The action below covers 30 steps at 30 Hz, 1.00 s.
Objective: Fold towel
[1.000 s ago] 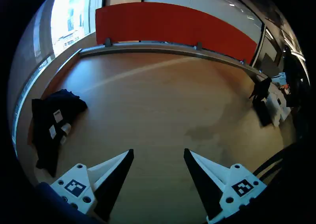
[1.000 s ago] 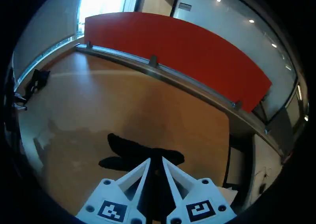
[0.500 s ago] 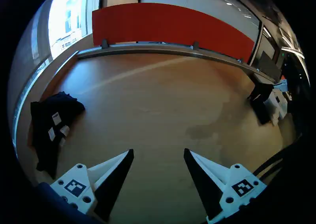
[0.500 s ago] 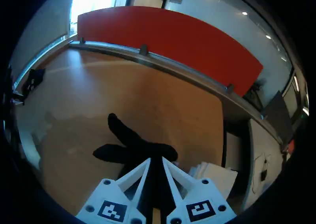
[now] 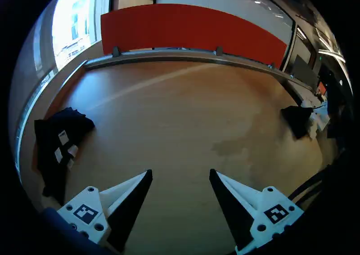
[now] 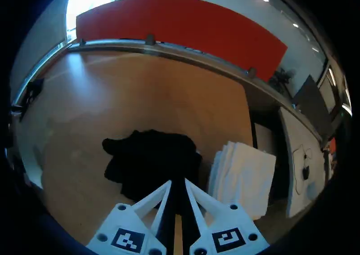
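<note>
Two white plastic fingers of the right gripper point(image 6: 177, 183) stood pinched together, and we saw dark fabric caught between them: the crumpled black towel point(image 6: 148, 163), soft and matte, heaped on the smooth light-brown wooden tabletop point(image 6: 112, 97) just ahead. Beside it sat a neat stack of white folded cloths point(image 6: 245, 176). Over on the left gripper point(image 5: 180, 173), the claw was released, fingers spread wide above bare wood. We spotted a black fabric pile point(image 5: 49, 133) with small white tags point(image 5: 63, 137), print too small to read, and a glossy red partition panel point(image 5: 193, 28) along the table's far edge.
</note>
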Available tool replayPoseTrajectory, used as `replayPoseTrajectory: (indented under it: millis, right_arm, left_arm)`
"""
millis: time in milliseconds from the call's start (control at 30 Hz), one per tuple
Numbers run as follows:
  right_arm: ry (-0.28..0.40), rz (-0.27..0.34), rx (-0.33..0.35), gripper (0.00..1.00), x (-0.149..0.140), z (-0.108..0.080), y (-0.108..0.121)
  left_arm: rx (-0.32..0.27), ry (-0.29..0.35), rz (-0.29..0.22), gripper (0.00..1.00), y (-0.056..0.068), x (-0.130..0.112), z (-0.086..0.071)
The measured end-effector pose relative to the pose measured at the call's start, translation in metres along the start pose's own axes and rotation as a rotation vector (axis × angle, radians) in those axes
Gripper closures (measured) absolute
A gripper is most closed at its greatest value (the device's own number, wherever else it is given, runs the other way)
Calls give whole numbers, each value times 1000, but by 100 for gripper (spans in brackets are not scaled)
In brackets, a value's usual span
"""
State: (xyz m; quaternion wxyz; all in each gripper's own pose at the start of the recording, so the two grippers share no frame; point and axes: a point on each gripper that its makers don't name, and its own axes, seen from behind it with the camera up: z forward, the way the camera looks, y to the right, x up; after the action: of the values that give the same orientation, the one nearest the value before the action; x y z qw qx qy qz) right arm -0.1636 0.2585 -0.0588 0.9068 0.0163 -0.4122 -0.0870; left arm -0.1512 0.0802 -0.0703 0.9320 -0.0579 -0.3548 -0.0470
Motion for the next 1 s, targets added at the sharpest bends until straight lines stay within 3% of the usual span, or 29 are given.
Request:
replayPoseTrajectory:
  millis: [333, 1000]
  right_arm:
    - [-57, 52, -12, 95, -50, 12, 2]
    - [-170, 138, -20, 95, -109, 47, 7]
  left_arm:
    - [9, -7, 12, 6, 1, -4, -2]
    - [33, -3, 27, 6, -1, -3, -9]
